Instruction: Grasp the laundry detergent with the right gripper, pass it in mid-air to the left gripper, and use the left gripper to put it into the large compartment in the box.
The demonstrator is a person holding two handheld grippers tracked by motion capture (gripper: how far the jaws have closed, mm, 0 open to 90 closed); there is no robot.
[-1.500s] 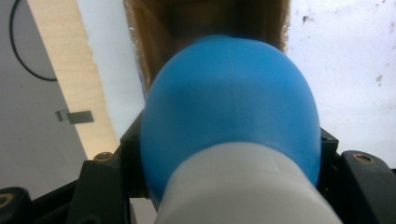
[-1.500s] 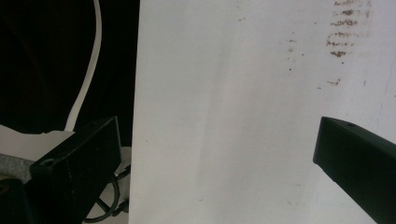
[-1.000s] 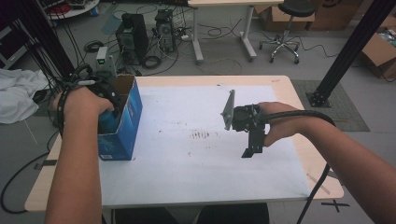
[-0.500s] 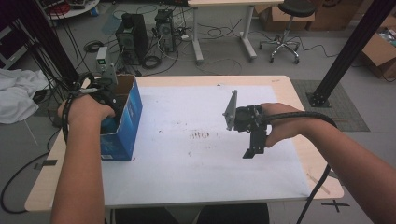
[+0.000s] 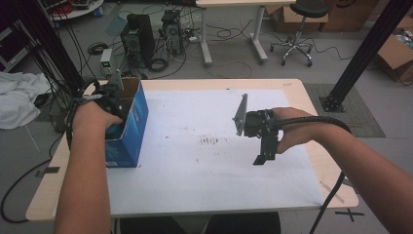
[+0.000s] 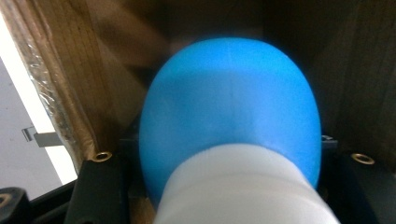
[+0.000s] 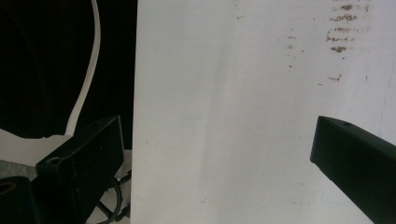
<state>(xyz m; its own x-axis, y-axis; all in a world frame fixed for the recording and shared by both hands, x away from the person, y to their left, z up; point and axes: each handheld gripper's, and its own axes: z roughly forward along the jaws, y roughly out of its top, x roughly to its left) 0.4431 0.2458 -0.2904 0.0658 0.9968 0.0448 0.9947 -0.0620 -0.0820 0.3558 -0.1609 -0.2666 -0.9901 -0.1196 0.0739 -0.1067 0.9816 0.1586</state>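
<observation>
left gripper [image 5: 114, 105]: lowered into the open blue box [image 5: 127, 127] at the left of the high frame, jaws clamped on a blue-and-white object [image 6: 231, 130], judged placed for dropping inside.
right gripper [image 5: 265, 158]: held idle mid-right over the white sheet [image 5: 204, 170], jaws spread wide, nothing gripped.
left gripper view: the object and cardboard walls are seen close.
high view: the box's place on the table [image 5: 297, 87] is given.

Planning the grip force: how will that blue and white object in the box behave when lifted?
The blue and white object looks rounded and smooth, so it may slip or roll. The left gripper alone clamps it inside the blue box, so probably light.
</observation>
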